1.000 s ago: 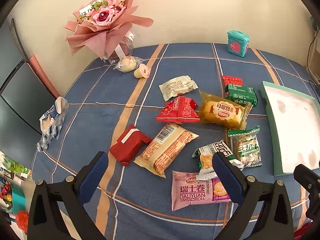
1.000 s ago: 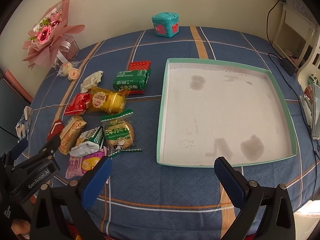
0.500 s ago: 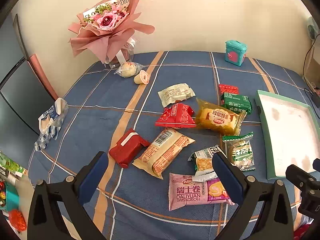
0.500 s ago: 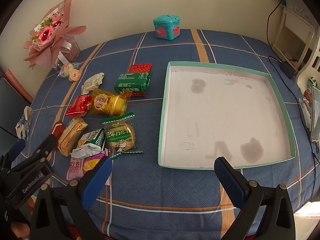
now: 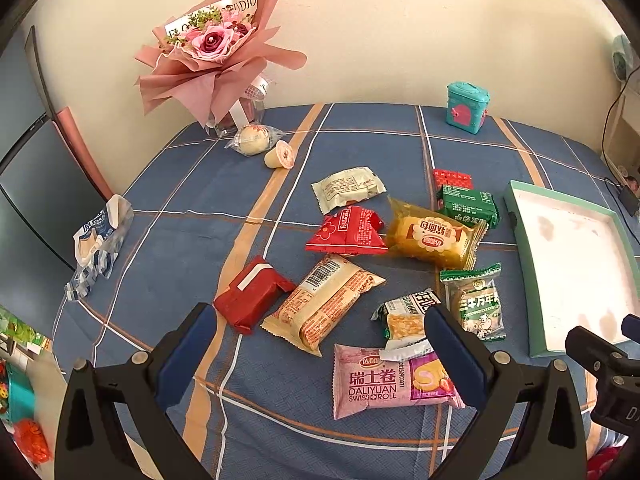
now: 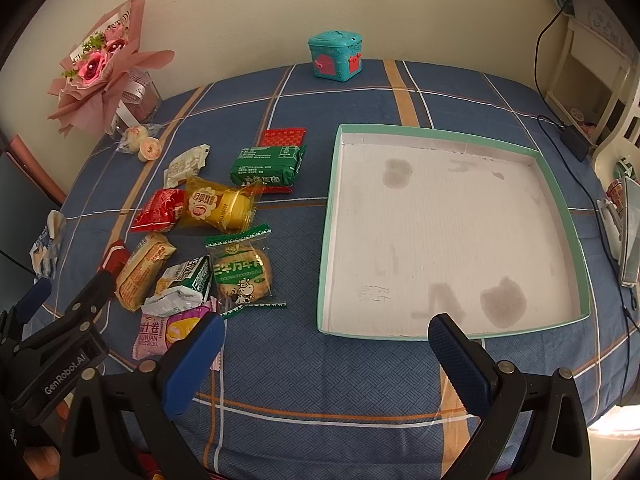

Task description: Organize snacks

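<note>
Several snack packets lie loose on the blue checked cloth: a pink Swiss roll pack (image 5: pixel 390 382), a beige bar (image 5: pixel 324 300), a red pack (image 5: pixel 250 294), a yellow cake (image 5: pixel 434 236) and a green cookie pack (image 6: pixel 242 274). A shallow white tray with a green rim (image 6: pixel 440 228) lies empty to their right. My left gripper (image 5: pixel 320 320) hangs open above the near packets, holding nothing. My right gripper (image 6: pixel 326 336) is open over the cloth just before the tray's near-left corner. The left gripper's body (image 6: pixel 52 356) shows at the lower left of the right wrist view.
A pink flower bouquet (image 5: pixel 212 56) stands at the back left, with two small wrapped sweets (image 5: pixel 266 148) by it. A teal toy box (image 6: pixel 336 54) sits at the far edge. A crumpled blue-white wrapper (image 5: pixel 98 248) lies at the left edge. Cables and a white chair are right of the table (image 6: pixel 576 100).
Both grippers have drawn back and risen a little, so the snacks and tray look smaller and sit lower in view. Both stay open and nothing on the table moved.
</note>
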Tool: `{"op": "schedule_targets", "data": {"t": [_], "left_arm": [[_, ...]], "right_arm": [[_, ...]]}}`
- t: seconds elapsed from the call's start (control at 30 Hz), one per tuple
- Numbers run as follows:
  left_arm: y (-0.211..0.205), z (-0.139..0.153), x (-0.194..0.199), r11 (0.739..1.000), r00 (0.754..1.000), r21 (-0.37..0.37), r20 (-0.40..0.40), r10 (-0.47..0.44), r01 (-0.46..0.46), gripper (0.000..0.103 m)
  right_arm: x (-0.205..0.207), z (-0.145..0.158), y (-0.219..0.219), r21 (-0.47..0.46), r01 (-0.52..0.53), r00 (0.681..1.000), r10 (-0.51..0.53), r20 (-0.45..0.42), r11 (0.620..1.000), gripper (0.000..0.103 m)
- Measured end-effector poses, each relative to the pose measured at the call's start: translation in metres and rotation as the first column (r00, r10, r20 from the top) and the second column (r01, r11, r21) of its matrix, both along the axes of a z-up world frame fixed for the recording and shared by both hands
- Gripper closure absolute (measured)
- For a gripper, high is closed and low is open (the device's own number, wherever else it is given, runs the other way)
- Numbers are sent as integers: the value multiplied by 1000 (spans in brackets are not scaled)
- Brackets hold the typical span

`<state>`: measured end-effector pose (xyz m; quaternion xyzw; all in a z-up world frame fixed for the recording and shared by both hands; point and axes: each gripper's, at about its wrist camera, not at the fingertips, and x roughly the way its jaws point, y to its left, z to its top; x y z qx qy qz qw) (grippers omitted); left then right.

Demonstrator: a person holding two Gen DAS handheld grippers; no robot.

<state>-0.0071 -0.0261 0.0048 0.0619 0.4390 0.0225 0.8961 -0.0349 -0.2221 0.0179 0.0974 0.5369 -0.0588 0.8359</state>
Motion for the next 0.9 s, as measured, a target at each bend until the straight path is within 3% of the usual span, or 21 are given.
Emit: {"op": "schedule_targets", "data": {"t": [0.9], "left_arm": [[2,-5,1,1000,1000,-18,-28,-10,10,0]], "right_arm": [[1,-1,2,-3,-1,1000,1,-5,1000,0]]}}
